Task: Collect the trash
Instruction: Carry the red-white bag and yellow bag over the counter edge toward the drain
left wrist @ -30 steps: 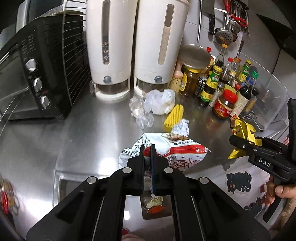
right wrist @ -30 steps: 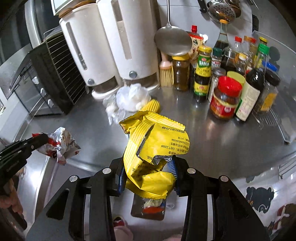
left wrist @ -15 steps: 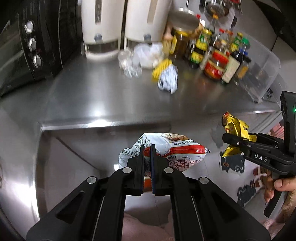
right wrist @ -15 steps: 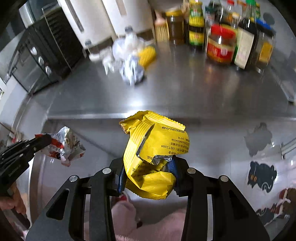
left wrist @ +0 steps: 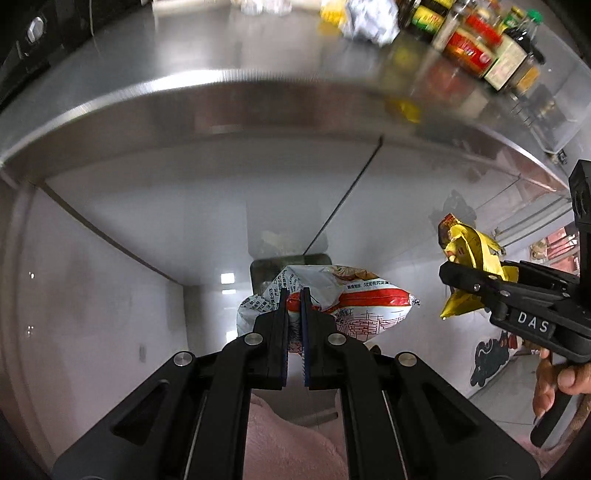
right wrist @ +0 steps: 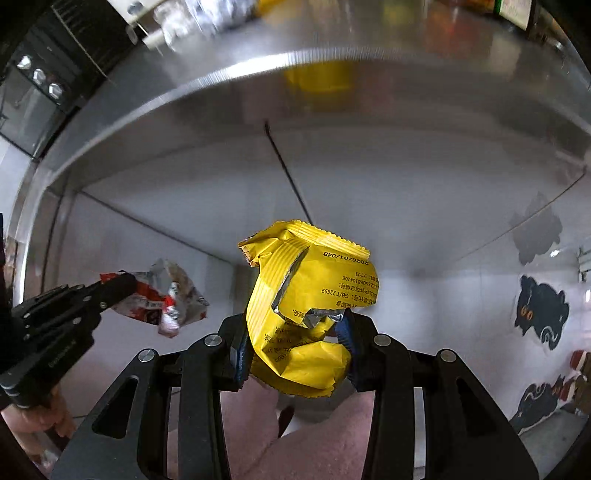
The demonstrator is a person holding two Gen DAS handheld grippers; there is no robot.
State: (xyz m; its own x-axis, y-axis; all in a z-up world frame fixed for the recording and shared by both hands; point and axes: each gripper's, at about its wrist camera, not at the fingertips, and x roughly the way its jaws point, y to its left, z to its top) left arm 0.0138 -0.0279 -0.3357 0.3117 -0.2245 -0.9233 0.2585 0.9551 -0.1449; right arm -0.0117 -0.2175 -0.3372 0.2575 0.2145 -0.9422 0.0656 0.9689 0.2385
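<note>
My left gripper (left wrist: 294, 291) is shut on a crumpled white and red snack wrapper (left wrist: 343, 302), held in front of the steel cabinet doors below the counter. From the right wrist view the same white and red wrapper (right wrist: 162, 295) shows at the left in the left gripper (right wrist: 122, 282). My right gripper (right wrist: 293, 339) is shut on a crumpled yellow wrapper (right wrist: 314, 291). In the left wrist view that yellow wrapper (left wrist: 469, 254) sits in the right gripper (left wrist: 448, 271) at the right, held by a hand (left wrist: 554, 380). Both grippers point steeply down.
The steel counter edge (left wrist: 258, 85) curves overhead. More crumpled trash (left wrist: 369, 18) and sauce bottles (left wrist: 495, 62) stand on the counter, blurred. A black oven (right wrist: 40, 85) is at the far left. Cat stickers (right wrist: 539, 310) mark the cabinet. Pink fabric (left wrist: 291, 443) lies below the grippers.
Both grippers have dropped from counter height to in front of the cabinet doors and tilted further down, each still holding its wrapper. The countertop has slid to the top of both views.
</note>
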